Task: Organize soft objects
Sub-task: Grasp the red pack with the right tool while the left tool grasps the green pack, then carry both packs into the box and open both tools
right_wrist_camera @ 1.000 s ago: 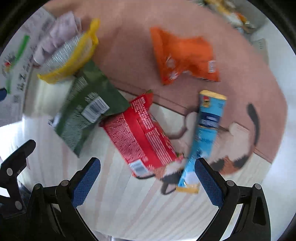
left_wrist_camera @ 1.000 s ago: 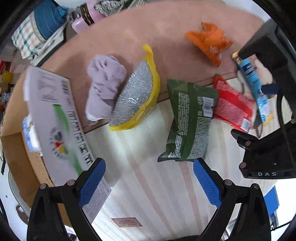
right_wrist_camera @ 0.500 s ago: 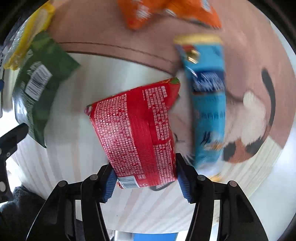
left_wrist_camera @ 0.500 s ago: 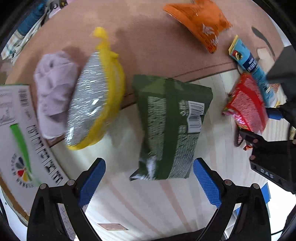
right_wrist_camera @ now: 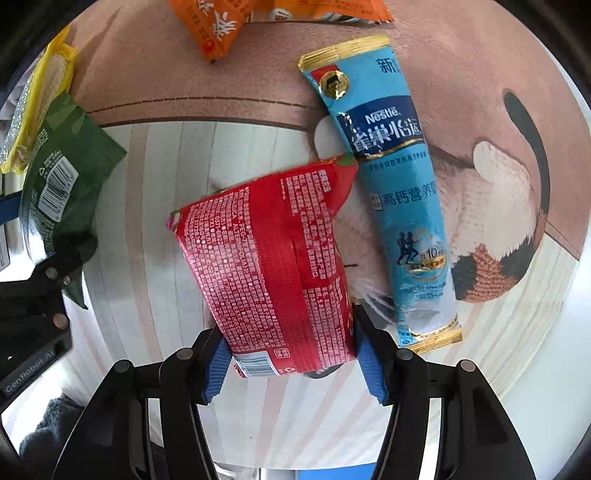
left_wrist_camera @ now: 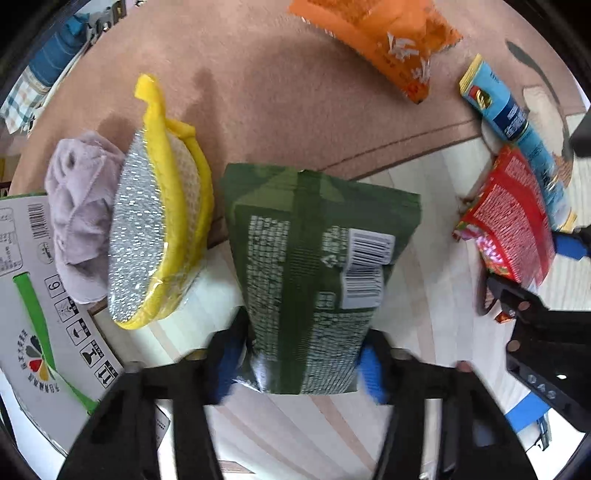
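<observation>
Here, in the left wrist view, the left hand-held gripper [left_wrist_camera: 301,363] has just been closing, and its blue pads [left_wrist_camera: 369,373] now press both sides of the green packet [left_wrist_camera: 314,266] at its near end. The packet lies on the striped table [left_wrist_camera: 424,280], its far end over the edge of the pink mat [left_wrist_camera: 258,92]. It is crinkled film, puffed and light by the look of it; it should dent under pressure and may slip, so a hold across the narrow sealed end is judged best. Beside it lie a yellow-edged scouring pad [left_wrist_camera: 147,229] with a glittering mesh face, a lilac cloth [left_wrist_camera: 77,206], bunched and soft, and a printed carton [left_wrist_camera: 33,295].

In the right wrist view, the right hand-held gripper [right_wrist_camera: 291,356] clamps the red packet [right_wrist_camera: 269,269] across its near end, where the barcode sits. The film is glossy and creased, with a raised back seam. Just beside it lies a long blue sachet [right_wrist_camera: 395,192], flat and smooth; an orange packet [right_wrist_camera: 229,26] rests farther off on the mat.
</observation>
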Action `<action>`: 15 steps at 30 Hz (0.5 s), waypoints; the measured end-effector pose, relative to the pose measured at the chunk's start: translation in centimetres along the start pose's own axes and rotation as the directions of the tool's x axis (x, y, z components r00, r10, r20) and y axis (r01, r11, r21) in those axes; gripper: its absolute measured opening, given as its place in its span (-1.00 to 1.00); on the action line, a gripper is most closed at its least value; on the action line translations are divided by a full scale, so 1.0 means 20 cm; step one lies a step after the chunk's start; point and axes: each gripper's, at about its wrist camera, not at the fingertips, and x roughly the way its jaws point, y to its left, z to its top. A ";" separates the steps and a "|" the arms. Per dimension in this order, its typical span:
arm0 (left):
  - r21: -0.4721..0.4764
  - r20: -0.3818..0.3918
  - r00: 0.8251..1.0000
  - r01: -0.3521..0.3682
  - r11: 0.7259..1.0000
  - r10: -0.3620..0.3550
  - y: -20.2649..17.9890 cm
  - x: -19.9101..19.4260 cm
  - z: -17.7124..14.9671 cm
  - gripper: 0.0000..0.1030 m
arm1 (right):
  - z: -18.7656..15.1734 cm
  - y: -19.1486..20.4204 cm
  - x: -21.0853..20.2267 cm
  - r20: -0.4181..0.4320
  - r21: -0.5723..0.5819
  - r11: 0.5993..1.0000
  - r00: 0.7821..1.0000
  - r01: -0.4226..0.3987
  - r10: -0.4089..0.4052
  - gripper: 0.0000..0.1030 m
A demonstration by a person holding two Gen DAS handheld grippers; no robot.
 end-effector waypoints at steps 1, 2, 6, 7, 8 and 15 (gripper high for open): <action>-0.005 0.003 1.000 0.003 1.000 -0.003 0.00 -0.01 -0.01 -0.24 | 0.00 -0.01 -0.01 0.005 0.006 1.000 1.000 0.001 -0.001 0.18; -0.008 0.008 1.000 0.003 1.000 -0.002 -0.01 -0.01 -0.02 -0.29 | -0.05 0.03 -0.02 0.012 0.018 1.000 1.000 0.003 -0.003 0.14; -0.030 0.048 0.999 -0.006 1.000 0.008 0.00 -0.08 -0.05 -0.35 | -0.11 0.07 -0.02 0.033 0.052 0.999 0.999 0.015 -0.017 -0.03; -0.035 0.065 0.998 -0.001 0.999 0.003 0.00 -0.11 -0.07 -0.36 | -0.12 0.06 -0.03 0.040 0.069 0.998 0.999 0.012 -0.015 -0.04; -0.038 0.077 0.997 0.001 0.999 0.002 -0.01 -0.14 -0.11 -0.36 | -0.14 0.06 -0.05 0.050 0.084 0.996 0.999 0.003 -0.007 -0.05; -0.073 0.205 0.976 0.083 0.994 -0.067 0.08 -0.47 -0.35 -0.36 | -0.35 0.09 -0.31 0.176 0.166 0.979 0.980 -0.121 0.092 -0.07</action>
